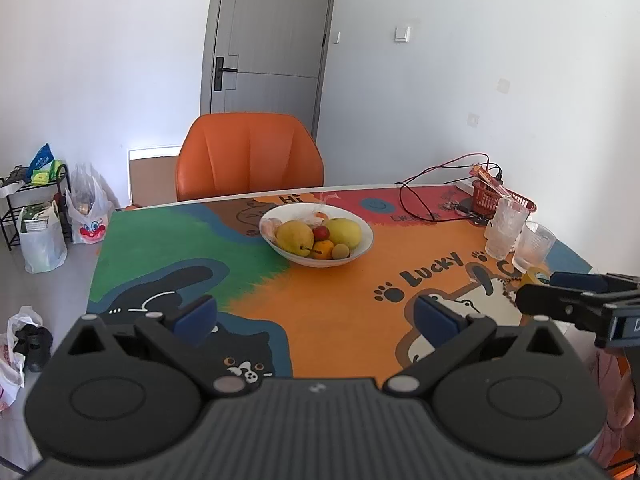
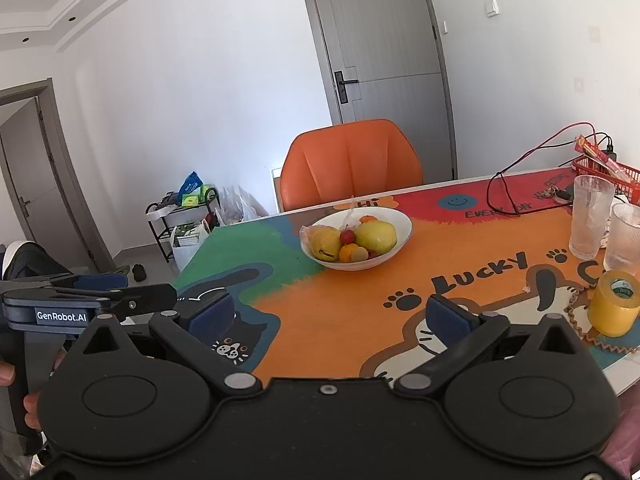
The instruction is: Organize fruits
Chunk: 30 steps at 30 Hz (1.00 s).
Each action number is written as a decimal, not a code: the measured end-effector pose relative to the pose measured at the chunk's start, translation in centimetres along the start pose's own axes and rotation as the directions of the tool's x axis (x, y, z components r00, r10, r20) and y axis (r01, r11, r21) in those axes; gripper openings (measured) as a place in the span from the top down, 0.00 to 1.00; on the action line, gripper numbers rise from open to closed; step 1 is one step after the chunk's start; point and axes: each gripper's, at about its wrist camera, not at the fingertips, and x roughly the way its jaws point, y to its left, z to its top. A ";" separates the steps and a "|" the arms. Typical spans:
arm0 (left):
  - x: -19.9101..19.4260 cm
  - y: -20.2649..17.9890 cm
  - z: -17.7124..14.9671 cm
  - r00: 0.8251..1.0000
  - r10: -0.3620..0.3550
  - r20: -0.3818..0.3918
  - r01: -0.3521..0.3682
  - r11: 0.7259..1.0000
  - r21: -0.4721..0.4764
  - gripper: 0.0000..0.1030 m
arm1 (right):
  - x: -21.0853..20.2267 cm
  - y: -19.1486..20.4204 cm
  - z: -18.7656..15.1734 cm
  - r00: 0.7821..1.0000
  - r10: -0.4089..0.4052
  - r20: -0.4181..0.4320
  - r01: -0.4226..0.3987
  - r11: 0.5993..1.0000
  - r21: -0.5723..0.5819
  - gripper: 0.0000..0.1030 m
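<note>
Two tongs empty, spread wide, held low over near desk edge.

Left wrist view: left tongs (image 1: 315, 314) aimed at white bowl (image 1: 362, 254), well apart. Fruit (image 1: 318, 237) heaped inside; round pieces likely to roll if nudged.

Right wrist view: right tongs (image 2: 331, 316) level. Glasses (image 2: 591, 216) and tape roll (image 2: 614, 304) nearby; risk of knocking on reach.

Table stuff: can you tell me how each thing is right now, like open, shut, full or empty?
white bowl: upright, holding fruit
tall glass: upright, looks empty
ribbed glass: upright, looks empty
grey door: shut
left gripper: open, holding nothing
right gripper: open, holding nothing
</note>
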 end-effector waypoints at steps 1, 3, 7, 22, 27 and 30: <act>0.0 0.0 0.0 1.000 0.000 -0.001 0.000 1.000 -0.001 0.00 | 0.0 0.0 0.0 1.000 0.000 0.000 0.000 1.000 0.000 0.00; 0.0 0.0 0.0 1.000 0.000 0.000 0.000 1.000 -0.001 0.00 | -0.1 0.0 0.0 1.000 -0.002 0.002 0.002 1.000 0.000 0.00; 0.1 0.1 0.0 1.000 -0.003 -0.005 0.003 1.000 -0.004 0.00 | -0.1 -0.1 0.1 1.000 -0.004 0.004 0.004 1.000 0.000 0.00; 0.1 0.3 0.0 1.000 -0.003 -0.003 0.003 1.000 -0.012 0.00 | -0.1 -0.3 0.2 1.000 0.002 0.002 -0.002 1.000 0.000 0.00; 0.1 0.3 0.0 1.000 -0.005 -0.003 0.005 1.000 -0.012 0.00 | 0.0 -0.3 0.2 1.000 0.001 0.000 -0.001 1.000 0.001 0.00; 0.1 0.3 0.0 1.000 -0.004 -0.003 0.004 1.000 -0.012 0.00 | 0.0 -0.2 0.2 1.000 0.001 0.000 -0.001 1.000 0.000 0.00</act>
